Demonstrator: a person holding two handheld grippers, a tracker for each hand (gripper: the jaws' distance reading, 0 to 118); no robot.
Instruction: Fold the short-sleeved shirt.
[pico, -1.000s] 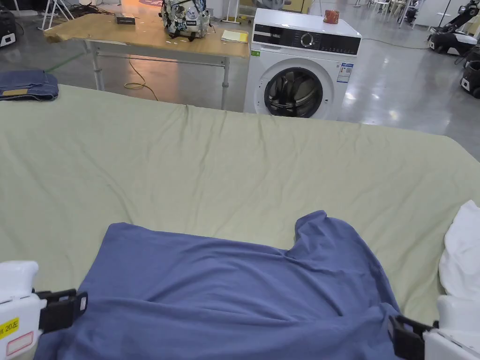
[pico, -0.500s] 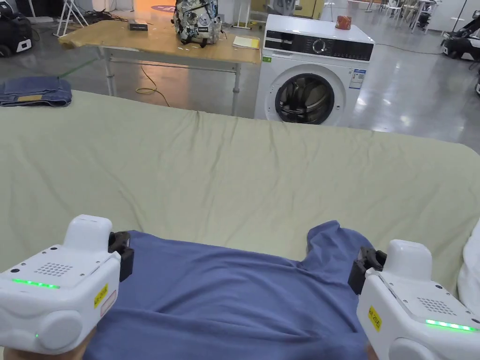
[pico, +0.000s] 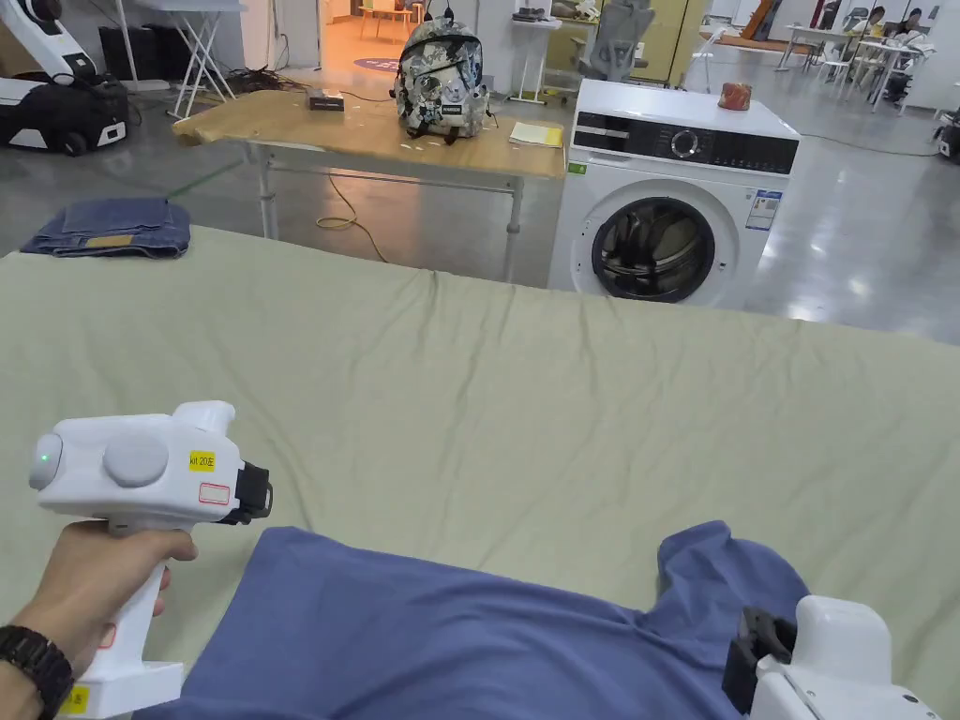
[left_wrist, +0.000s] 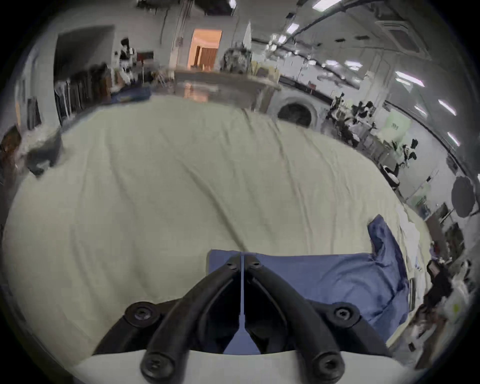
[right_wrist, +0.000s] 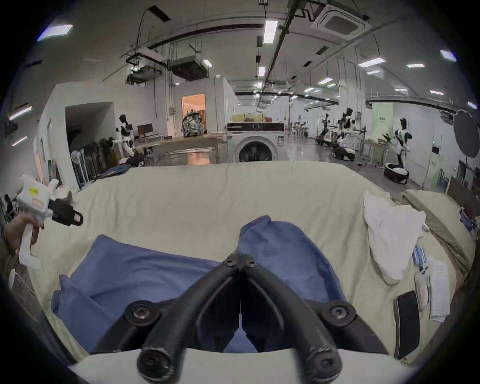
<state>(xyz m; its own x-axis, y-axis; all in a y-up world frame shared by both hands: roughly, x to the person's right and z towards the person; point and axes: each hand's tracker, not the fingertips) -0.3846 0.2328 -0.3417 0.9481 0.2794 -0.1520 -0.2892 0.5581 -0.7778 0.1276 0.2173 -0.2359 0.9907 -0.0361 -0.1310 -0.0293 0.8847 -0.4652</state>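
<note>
The blue short-sleeved shirt (pico: 469, 637) lies flat on the green sheet (pico: 469, 394), one sleeve poking out at its far right. In the right gripper view the shirt (right_wrist: 145, 267) shows a doubled layer at its left edge. My left gripper (pico: 258, 492) is held in a hand just above and left of the shirt's far left corner. Its jaws are shut and empty in its own view (left_wrist: 241, 259). My right gripper (pico: 745, 652) hovers by the sleeve, and its own view (right_wrist: 240, 258) shows it shut with nothing in it.
Folded jeans (pico: 112, 228) rest on the sheet's far left corner. A white garment (right_wrist: 389, 233) lies to the right of the shirt. Beyond the sheet stand a washing machine (pico: 670, 225) and a wooden table (pico: 375, 136) with a backpack (pico: 441, 80).
Both grippers went from the shirt's near corners to its far edge. Now the left one has turned sideways and lifted off to the left, and the right one has drawn back.
</note>
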